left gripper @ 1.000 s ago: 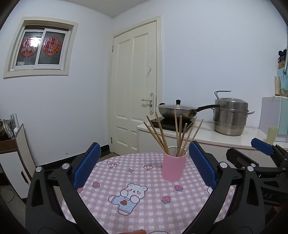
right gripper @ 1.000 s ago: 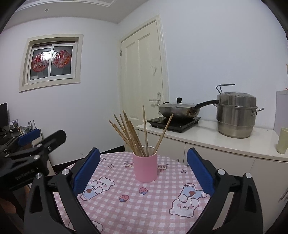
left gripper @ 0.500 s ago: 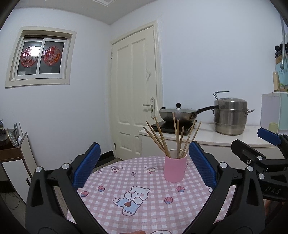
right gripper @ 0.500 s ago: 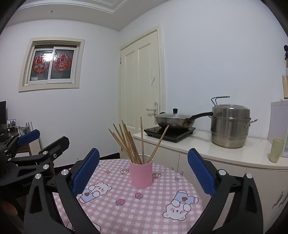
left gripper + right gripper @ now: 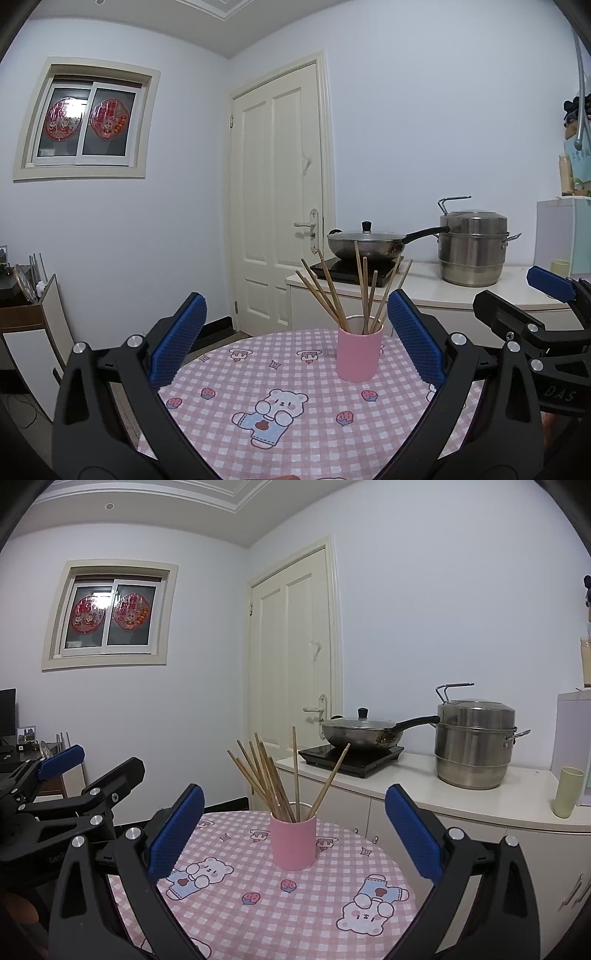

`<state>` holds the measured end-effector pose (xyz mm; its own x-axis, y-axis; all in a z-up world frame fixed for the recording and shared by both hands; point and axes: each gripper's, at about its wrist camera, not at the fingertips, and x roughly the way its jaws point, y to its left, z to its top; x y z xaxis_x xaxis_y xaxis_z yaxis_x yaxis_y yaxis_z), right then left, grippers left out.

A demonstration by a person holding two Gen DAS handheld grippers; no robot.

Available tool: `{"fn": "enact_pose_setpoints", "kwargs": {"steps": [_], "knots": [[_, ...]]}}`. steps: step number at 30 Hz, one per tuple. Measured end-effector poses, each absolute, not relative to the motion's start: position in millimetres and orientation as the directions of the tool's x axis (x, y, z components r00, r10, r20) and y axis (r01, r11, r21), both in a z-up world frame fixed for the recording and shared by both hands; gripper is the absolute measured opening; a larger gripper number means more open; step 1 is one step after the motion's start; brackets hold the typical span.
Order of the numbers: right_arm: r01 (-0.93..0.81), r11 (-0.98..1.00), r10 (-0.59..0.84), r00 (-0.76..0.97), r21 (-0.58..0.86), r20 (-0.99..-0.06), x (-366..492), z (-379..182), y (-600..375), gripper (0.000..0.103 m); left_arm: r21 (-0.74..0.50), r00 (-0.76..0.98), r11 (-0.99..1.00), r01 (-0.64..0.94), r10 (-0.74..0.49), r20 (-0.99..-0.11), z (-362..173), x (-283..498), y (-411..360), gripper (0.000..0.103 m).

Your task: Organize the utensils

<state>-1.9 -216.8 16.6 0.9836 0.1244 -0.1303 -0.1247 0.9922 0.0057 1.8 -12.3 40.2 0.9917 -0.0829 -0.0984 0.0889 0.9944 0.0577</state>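
1. You have one pink cup [image 5: 358,353] on the table.
2. In it you can count about eight wooden chopsticks [image 5: 274,780]; some overlap, so the tally is not certain.
3. You have one lidded wok [image 5: 360,732] and one steel steamer pot [image 5: 474,750] on the counter.
4. You hold two grippers, left gripper [image 5: 295,341] and right gripper [image 5: 293,834].
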Motion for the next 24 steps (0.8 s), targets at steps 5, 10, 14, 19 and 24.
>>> {"fn": "enact_pose_setpoints", "kwargs": {"steps": [5, 10, 14, 19, 24], "knots": [[-0.125, 0.992, 0.125, 0.984, 0.005, -0.130, -3.3, 16.3, -216.9, 0.095, 0.059, 0.992, 0.994, 0.090, -0.084, -0.094, 40.3, 1.0, -10.9, 0.097], [-0.125, 0.992, 0.125, 0.983, 0.005, -0.134, -3.8, 16.6, -215.7, 0.095, 0.070, 0.993, 0.994, 0.083, -0.077, -0.092, 40.9, -0.3, -11.4, 0.097], [-0.126, 0.992, 0.125, 0.983, 0.005, -0.134, -3.7, 16.9, -215.9, 0.095, 0.067, 0.992, 0.994, 0.089, -0.083, -0.094, 41.4, -0.1, -10.2, 0.097], [-0.126, 0.992, 0.126, 0.983, 0.006, -0.134, -3.8, 17.4, -215.0, 0.095, 0.068, 0.992, 0.994, 0.090, -0.083, -0.095, 41.5, -0.4, -9.9, 0.097], [-0.126, 0.992, 0.126, 0.983, 0.008, -0.136, -4.0, 17.3, -214.7, 0.095, 0.069, 0.992, 0.994, 0.089, -0.082, -0.096, 41.2, -0.4, -10.5, 0.097]]}}
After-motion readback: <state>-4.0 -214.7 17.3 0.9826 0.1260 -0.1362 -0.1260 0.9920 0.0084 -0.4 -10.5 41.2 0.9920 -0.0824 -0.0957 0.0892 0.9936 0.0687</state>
